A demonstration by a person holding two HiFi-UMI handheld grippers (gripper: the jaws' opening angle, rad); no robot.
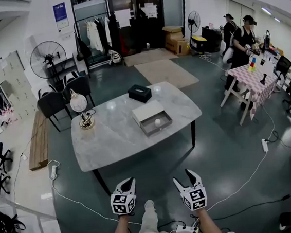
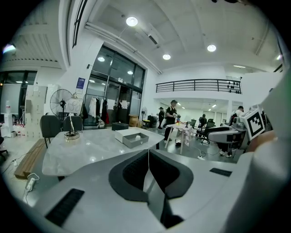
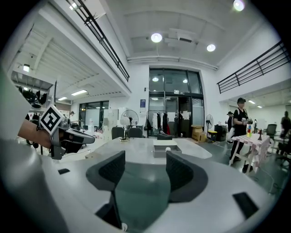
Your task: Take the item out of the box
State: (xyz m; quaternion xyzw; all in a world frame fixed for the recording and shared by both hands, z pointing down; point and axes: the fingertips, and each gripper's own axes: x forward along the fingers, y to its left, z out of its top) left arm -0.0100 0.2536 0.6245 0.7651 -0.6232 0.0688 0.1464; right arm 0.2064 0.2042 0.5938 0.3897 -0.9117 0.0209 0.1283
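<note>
Box and item both rest on the pale marble-topped table (image 1: 111, 137), the largest thing in the head view, which stands on a dark floor well ahead of the person holding the grippers. Two dark chairs (image 1: 56, 103) are at its far left corner, and a standing fan (image 1: 47, 56) is behind them. At the far right a person (image 1: 243, 38) stands by a smaller table with a checked cloth (image 1: 256, 83).

The grey box (image 1: 144, 128) is open-topped and shallow. It sits on the right half of the marble table, near the front edge, turned at an angle to it. A flat white lid (image 1: 146, 109) lies touching its far side. Beyond that, near the far edge, is a black tissue box (image 1: 139, 93). A white globe on a brass-coloured stand (image 1: 79, 102) is upright on the left part of the table, well apart from the box.

The left gripper (image 1: 127, 182) and the right gripper (image 1: 191, 173) are held low at the bottom of the head view, side by side and well short of the table. In the left gripper view the two dark pads of the left gripper meet along a thin line, with nothing between them. In the right gripper view the right gripper's jaws stand wide apart and hold nothing. The distant box shows in the gap between them.

The item (image 1: 158, 122), a small round white thing, lies inside the box on its floor, toward the right side.
</note>
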